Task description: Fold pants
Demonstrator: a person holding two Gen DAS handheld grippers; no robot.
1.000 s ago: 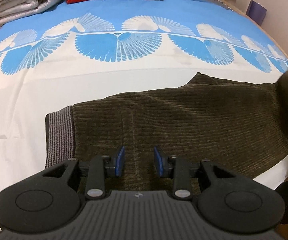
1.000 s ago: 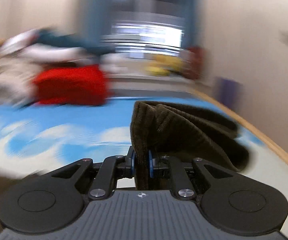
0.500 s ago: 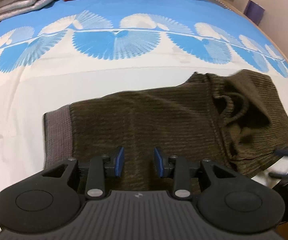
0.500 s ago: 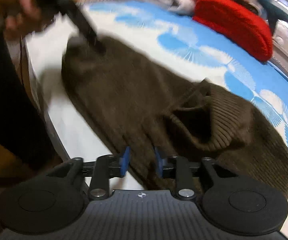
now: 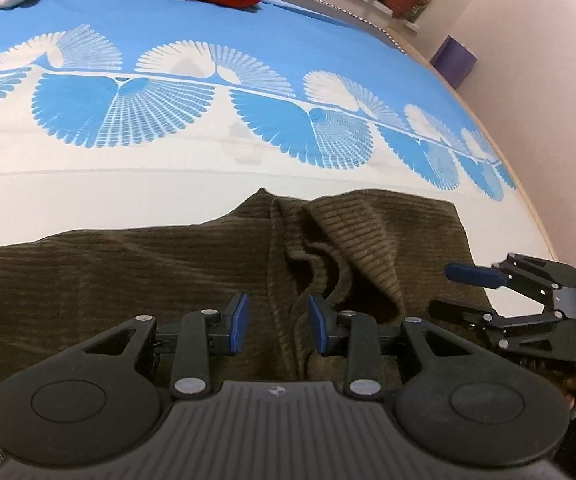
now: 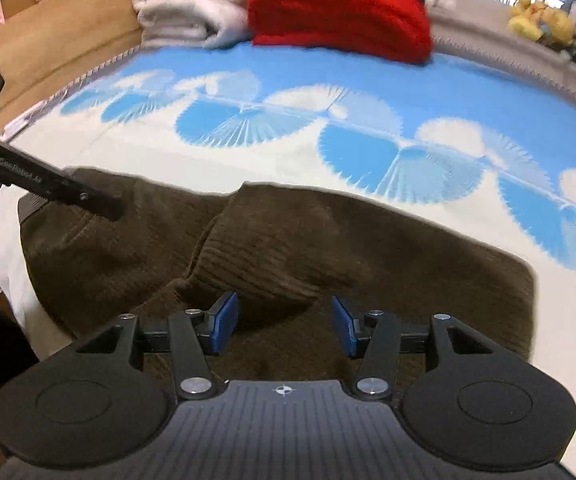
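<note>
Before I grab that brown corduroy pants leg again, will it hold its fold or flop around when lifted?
Probably floppy: the pants lie on the bedspread with the folded-over end rumpled and sagging, not crisp. The thick ribbed cloth looks fairly heavy, so a lifted edge would likely droop. The ribbing should give the pads decent grip, so slipping seems unlikely.

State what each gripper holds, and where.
Nothing. The left gripper and the right gripper both stand open above the brown corduroy pants; the right's jaws have just been opening.
</note>
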